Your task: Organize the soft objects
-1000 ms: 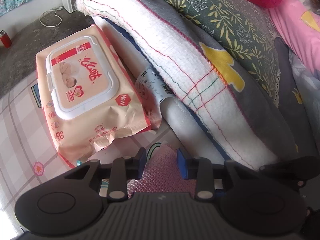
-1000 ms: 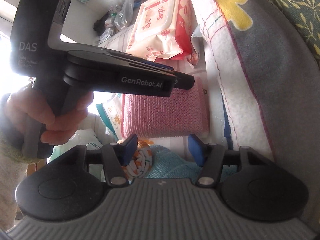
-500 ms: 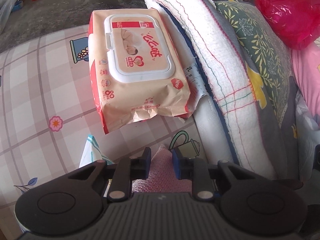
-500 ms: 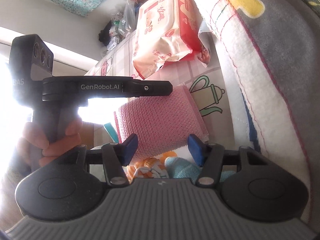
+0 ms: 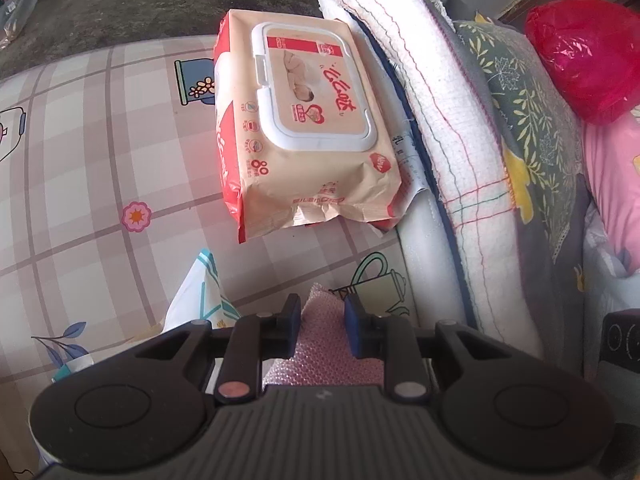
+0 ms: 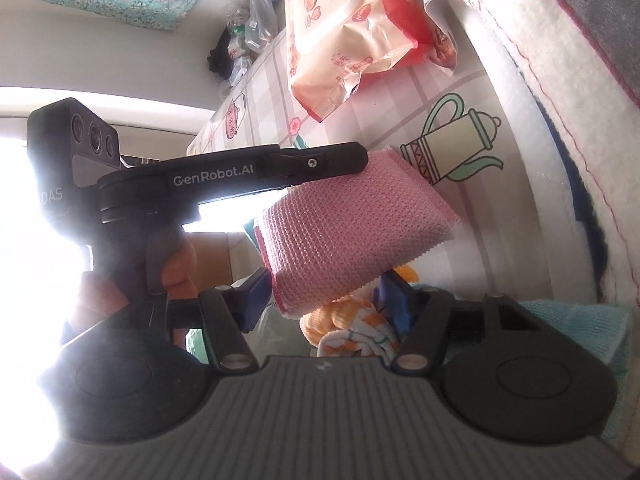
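Note:
My left gripper (image 5: 321,322) is shut on a folded pink knitted cloth (image 5: 322,354) and holds it above the patterned table. The right wrist view shows that cloth (image 6: 352,240) hanging from the left gripper (image 6: 356,160), lifted off the surface. My right gripper (image 6: 324,300) is open and empty, just below the cloth's lower edge. Under it lie an orange-and-white cloth (image 6: 352,330) and a light blue cloth (image 6: 580,320).
A pack of baby wipes (image 5: 304,128) lies on the checked tablecloth (image 5: 100,160). A stack of folded bedding, white towel (image 5: 452,120) and leafy pillow (image 5: 532,92), rises on the right. A red plastic bag (image 5: 588,56) sits behind. A white packet (image 5: 200,296) lies near the left gripper.
My left gripper has closed further on the pink cloth and lifted it off the pile, swinging its view left. The right gripper stays open.

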Demonstrator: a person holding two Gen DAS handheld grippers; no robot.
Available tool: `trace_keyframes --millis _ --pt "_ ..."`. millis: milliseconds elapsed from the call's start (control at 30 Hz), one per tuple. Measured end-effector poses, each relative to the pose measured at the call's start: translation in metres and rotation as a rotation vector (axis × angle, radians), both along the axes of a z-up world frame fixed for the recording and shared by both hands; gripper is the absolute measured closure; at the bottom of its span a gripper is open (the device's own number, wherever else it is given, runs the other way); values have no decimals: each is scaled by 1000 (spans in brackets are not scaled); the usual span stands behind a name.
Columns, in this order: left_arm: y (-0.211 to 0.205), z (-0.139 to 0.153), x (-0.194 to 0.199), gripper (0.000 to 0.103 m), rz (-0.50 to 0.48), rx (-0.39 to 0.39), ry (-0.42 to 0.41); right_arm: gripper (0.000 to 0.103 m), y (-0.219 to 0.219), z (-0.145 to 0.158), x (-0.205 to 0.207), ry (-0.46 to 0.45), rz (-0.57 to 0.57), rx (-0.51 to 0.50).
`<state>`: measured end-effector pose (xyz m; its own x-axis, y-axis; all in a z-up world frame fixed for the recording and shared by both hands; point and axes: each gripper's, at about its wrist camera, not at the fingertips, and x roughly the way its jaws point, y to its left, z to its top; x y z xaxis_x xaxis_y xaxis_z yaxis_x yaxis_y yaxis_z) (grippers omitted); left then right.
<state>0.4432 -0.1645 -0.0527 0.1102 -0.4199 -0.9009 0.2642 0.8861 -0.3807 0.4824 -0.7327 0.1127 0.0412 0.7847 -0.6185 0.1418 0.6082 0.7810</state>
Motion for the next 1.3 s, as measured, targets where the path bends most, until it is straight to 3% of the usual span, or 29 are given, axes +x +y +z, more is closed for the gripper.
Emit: trace_keyframes --millis 200,400,567,733,867,1000,1300 --pt "12 39 -14 80 24 -70 -58 48 1 32 -11 -126 20 -67" --pt "34 96 -44 80 47 -124 -155 48 10 92 -33 -270 42 -114" --pt "83 145 -83 80 98 -146 -249 48 35 150 -62 -395 91 -130" --pt "158 171 -124 79 206 -133 -308 48 88 190 -90 -469 173 -93" --pt "230 173 -150 79 319 -107 -318 48 148 210 -110 -496 267 -47" --pt "301 157 -166 79 443 -82 -298 48 218 217 -127 -498 378 -10" --pt "419 89 -157 80 657 -38 -203 48 369 183 -136 -407 583 -20"
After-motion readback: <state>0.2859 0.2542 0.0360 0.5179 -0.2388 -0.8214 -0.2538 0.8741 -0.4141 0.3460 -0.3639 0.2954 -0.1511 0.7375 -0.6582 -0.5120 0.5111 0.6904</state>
